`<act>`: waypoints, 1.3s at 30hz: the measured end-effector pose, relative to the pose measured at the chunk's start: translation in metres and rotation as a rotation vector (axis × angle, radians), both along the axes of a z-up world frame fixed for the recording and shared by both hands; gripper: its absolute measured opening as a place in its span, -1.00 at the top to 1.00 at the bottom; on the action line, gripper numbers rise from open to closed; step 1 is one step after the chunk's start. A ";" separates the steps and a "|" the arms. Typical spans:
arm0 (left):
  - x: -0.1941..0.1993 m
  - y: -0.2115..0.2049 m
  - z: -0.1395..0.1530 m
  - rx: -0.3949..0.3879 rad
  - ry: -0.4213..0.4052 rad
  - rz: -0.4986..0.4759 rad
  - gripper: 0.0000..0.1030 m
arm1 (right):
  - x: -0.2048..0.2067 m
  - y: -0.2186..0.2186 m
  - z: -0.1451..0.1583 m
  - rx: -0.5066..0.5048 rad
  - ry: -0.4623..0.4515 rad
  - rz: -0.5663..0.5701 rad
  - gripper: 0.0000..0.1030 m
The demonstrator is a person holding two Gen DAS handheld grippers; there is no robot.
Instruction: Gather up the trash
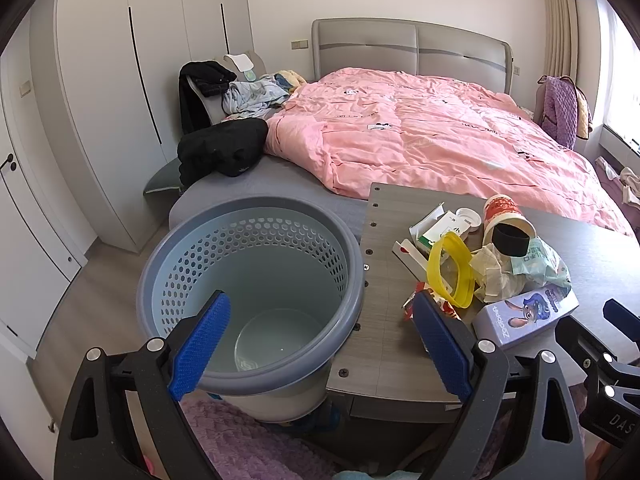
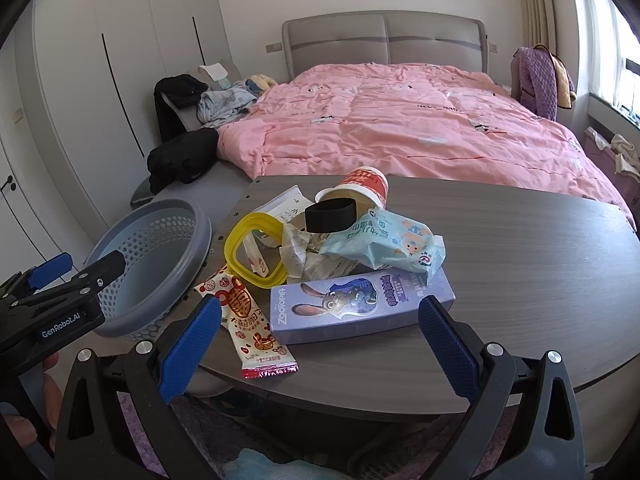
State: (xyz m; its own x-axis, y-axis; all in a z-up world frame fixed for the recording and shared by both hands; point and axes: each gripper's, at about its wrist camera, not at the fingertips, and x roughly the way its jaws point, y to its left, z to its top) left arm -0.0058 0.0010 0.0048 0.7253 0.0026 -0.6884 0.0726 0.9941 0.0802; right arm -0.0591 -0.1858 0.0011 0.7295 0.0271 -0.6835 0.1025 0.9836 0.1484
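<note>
Currently, both tools stood with jaws apart and empty: the left tool (image 1: 320,344) hung over the bin (image 1: 256,216), the right tool (image 2: 320,344) over the trash pile (image 2: 340,248) on the worktop (image 2: 520,260). From the right tool, the purple carton (image 2: 360,304) lay at 12 o'clock and the bin at 10 o'clock. Likely risk: the overlapping items could shift under a grasp and slide off the near edge.

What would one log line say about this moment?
stage: before first pick | left tongs: open, empty, over bin | right tongs: open, empty, facing purple box | trash pile on table | bin: nearly empty
</note>
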 end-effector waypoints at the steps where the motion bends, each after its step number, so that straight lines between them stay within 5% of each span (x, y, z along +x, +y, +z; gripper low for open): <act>1: 0.000 0.000 0.000 0.001 0.000 0.000 -0.71 | 0.000 0.000 0.000 0.001 0.000 0.000 -0.88; 39: -0.001 -0.001 0.001 0.001 -0.003 0.000 -0.71 | -0.001 0.003 0.001 0.011 -0.004 0.006 -0.88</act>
